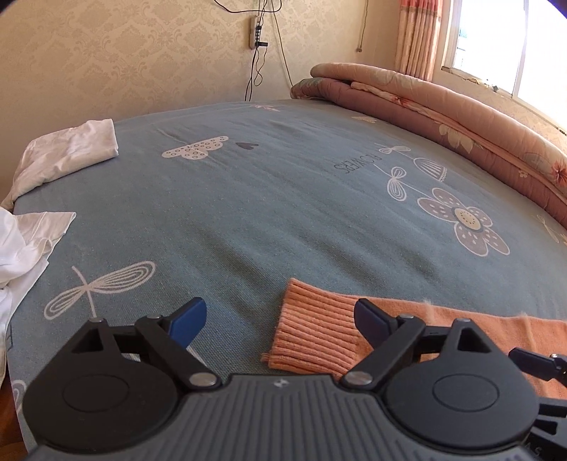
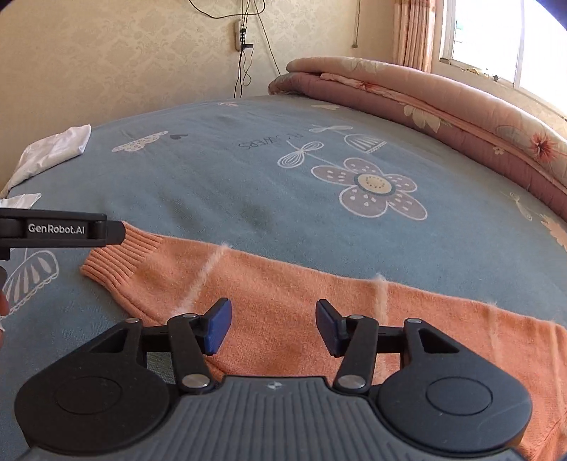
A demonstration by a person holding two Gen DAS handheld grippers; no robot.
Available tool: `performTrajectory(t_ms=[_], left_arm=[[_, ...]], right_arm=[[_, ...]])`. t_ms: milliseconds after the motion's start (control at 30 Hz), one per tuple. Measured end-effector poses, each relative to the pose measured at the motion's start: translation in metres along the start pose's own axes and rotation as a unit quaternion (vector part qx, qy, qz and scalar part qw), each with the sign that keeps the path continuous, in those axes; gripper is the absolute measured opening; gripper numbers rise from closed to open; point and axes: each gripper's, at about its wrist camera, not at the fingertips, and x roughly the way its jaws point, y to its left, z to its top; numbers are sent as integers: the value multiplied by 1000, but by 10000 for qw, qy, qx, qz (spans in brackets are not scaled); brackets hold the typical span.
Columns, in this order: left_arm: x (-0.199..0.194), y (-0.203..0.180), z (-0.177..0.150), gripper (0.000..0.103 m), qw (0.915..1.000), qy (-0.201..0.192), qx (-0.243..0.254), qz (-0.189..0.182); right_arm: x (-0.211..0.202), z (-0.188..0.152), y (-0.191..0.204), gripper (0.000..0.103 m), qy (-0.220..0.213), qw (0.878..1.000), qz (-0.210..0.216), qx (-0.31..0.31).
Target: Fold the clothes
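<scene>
Bed sheet [image 1: 269, 212]: grey-blue, printed with flowers and dragonflies, filling the middle of both views.

Orange sweater [image 2: 283, 294]: flat on the sheet, running from centre-left to lower right of the right wrist view. Ribbed cuff [image 2: 117, 255] at its left end. Pale fuzzy lines crossing the knit.

Left wrist view: same cuff [image 1: 312, 333] at lower centre, rest of the garment trailing off to the lower right edge.

Left gripper [image 1: 280, 322]: fingers spread wide, blue pads well apart, nothing held. Cuff lying between and beyond the pads, nearer the right-hand one; contact cannot be told. Same gripper entering the right wrist view at left edge, marked "GenRobot.AI", tip at or just over the top of the cuff.

Right gripper [image 2: 273, 326]: fingers moderately open, nothing clamped. Low over the sweater body, orange knit showing in the gap between the pads.

White garments [image 1: 67, 152]: rumpled, at upper left and left edge of the left wrist view, well apart from the sweater.

Folded floral quilt [image 1: 443, 117]: along the upper right, below the window [image 1: 514, 42].

Power strip [image 1: 254, 32] with cables: upper centre, on the wallpapered wall.
</scene>
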Motion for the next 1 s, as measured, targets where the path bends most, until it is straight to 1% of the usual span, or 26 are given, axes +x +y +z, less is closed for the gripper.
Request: performTrajectory(t_ms=[33,100,167,200,300,333,400,467,533,567,600,633,667,700,733,800,833,867,900,933,1000], left_arm=[[0,3,1,90,10000,-17,-80,13],[-1,8,2,90,9996,-72,-263,36],[-2,13,3,90,9991,-113,-412,40],[-1,15,3,90,9989,-106,-464,44],[2,20,3,90,9980,-61,-618,73],[2,21,3,90,9976,-48,-681,67],[1,22,2,90,9969,-51,-789,32],[-1,23,2,90,9966,-101,-817,-38],[-2,23,3,90,9963,-152,-845,-109],[-3,23,3,90,9960,-177,-859,-144],[-4,23,3,90,9958,-202,-873,-179],[-4,24,3,90,9956,-219,-885,-226],[-5,24,3,90,9952,-236,-904,-301],[-5,24,4,90,9946,-256,-927,-384],[-6,23,4,90,9937,-290,-955,-509],[-7,20,4,90,9909,-303,-991,-855],[-8,18,4,91,9891,-304,-1006,-1033],[-8,16,4,91,9866,-271,-1011,-1251],[-6,11,3,91,9817,-185,-1032,-1592],[-4,6,2,91,9745,-81,-1060,-1977],[2,-6,-1,93,9604,148,-1097,-2556]], right_arm=[[6,-2,4,59,31,10000,38,10],[9,-3,18,59,-112,9996,254,-49],[11,2,30,62,-105,9973,722,-105],[11,5,31,61,-108,9963,841,-115],[2,11,22,61,-233,9955,912,100],[0,13,17,62,-264,9959,850,175],[0,14,5,63,-274,9982,412,332],[6,15,-3,63,-194,9988,-14,452],[17,15,-7,63,-60,9983,-163,548],[24,15,-5,65,-16,9985,-85,541],[29,15,-1,75,12,9988,9,497],[33,16,6,79,12,9992,133,385],[35,18,11,83,6,9992,271,283],[35,19,16,83,-12,9989,434,196],[33,21,17,83,-20,9981,600,168],[22,22,8,81,3,9951,937,317],[16,22,3,81,21,9939,1030,384],[9,21,-5,81,51,9941,991,435],[0,19,-15,81,79,9942,957,479],[-10,17,-26,81,107,9942,924,544],[-33,11,-52,81,183,9934,850,754]])
